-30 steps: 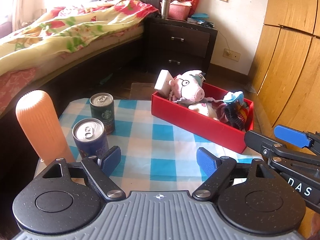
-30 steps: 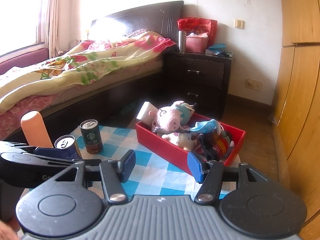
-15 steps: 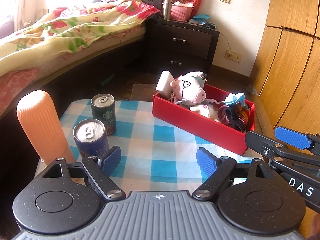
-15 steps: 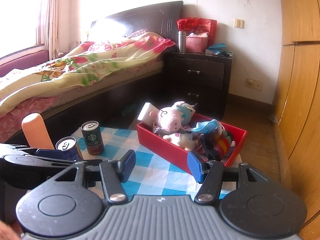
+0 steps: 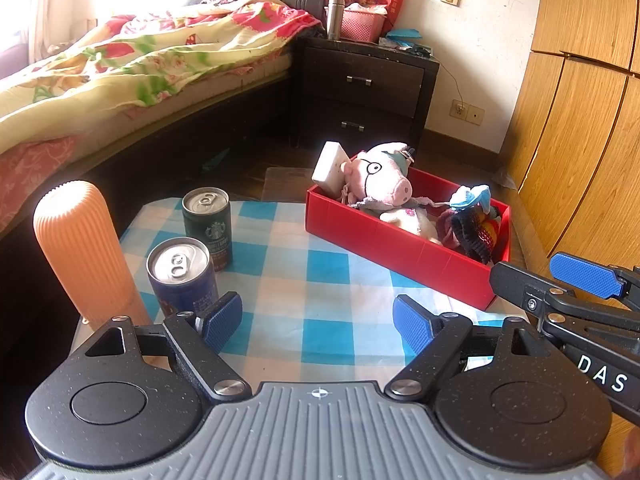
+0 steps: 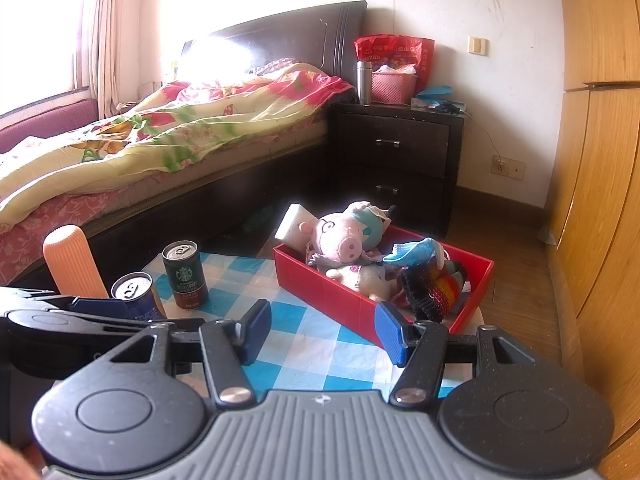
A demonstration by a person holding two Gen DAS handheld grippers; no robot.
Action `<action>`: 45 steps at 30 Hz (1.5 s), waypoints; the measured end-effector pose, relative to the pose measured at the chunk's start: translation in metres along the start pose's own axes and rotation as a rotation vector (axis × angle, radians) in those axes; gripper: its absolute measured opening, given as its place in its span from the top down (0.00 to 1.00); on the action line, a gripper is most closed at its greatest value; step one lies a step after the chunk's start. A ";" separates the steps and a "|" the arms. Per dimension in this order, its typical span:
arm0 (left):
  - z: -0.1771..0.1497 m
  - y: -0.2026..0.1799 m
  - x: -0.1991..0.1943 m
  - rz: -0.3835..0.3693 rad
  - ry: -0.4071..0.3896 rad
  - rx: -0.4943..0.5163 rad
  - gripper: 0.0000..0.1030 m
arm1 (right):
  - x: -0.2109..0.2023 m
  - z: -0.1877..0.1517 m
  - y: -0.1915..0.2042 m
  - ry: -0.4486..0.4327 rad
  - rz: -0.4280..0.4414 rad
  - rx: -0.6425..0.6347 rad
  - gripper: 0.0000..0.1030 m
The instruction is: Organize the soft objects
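Note:
A red box sits at the far right of the blue-checked table. In it lie a pink pig plush, a white sponge block, a small white plush, a light blue cloth and a dark multicoloured knit toy. My left gripper is open and empty over the table's near edge. My right gripper is open and empty, just short of the box; it also shows at the right of the left wrist view.
A green Starbucks can, a blue can and an orange ribbed cylinder stand on the table's left side. A bed, a dark nightstand and a wooden wardrobe surround the table.
Both grippers have drifted slightly; the scene shifts a little in both views. Both stay open and empty. Nothing on the table has moved.

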State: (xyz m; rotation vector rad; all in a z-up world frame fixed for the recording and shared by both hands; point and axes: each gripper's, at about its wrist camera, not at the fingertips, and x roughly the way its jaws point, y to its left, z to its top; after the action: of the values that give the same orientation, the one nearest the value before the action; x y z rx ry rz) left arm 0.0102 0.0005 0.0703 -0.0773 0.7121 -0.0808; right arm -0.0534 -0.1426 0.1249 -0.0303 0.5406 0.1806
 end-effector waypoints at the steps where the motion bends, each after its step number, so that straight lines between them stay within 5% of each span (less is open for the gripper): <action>1: 0.000 0.000 0.000 -0.001 0.001 -0.001 0.22 | 0.000 0.000 0.000 0.000 -0.001 0.000 0.66; 32: 0.000 -0.004 -0.003 0.026 -0.010 0.001 0.19 | 0.000 0.000 0.000 -0.003 0.001 0.000 0.66; 36: 0.003 0.003 -0.001 -0.003 0.006 -0.034 0.06 | -0.001 0.001 -0.002 -0.012 0.006 0.011 0.66; 45: 0.004 -0.002 -0.016 0.007 -0.113 0.012 0.05 | -0.018 0.008 -0.018 -0.125 0.010 0.112 0.61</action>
State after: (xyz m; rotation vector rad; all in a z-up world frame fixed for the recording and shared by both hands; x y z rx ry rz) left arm 0.0010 0.0002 0.0838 -0.0676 0.5990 -0.0734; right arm -0.0613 -0.1625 0.1411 0.0917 0.4257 0.1606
